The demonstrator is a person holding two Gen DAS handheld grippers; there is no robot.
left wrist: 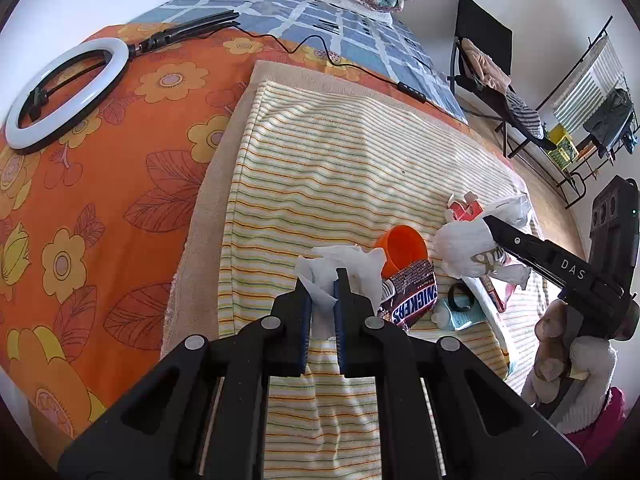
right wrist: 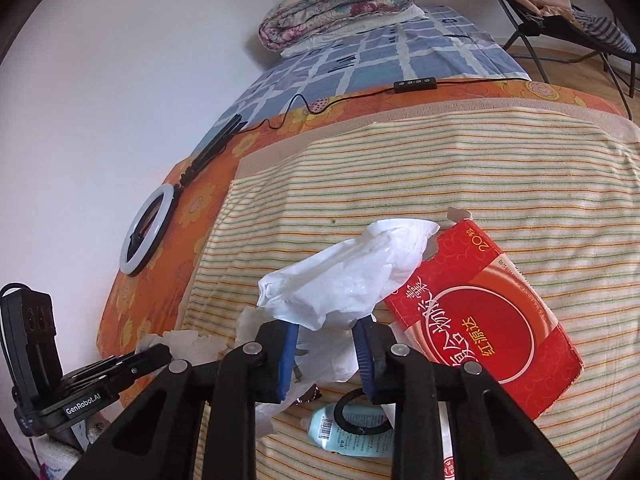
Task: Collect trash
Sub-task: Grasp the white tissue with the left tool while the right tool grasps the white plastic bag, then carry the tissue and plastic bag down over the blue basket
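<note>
Lower centre, the left gripper (left wrist: 323,280) pinches a crumpled tissue (left wrist: 340,266); the right gripper (right wrist: 326,330) seemingly clamps a white plastic bag (right wrist: 344,276), its contact partly hidden.

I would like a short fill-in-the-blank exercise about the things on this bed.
1. The left gripper is shut on a crumpled white ____.
2. The right gripper grips a white plastic ____.
3. The cup beside the Snickers wrapper is ____ in colour.
4. The ring light lies on the ____-patterned orange sheet.

Missing words: tissue; bag; orange; flower
</note>
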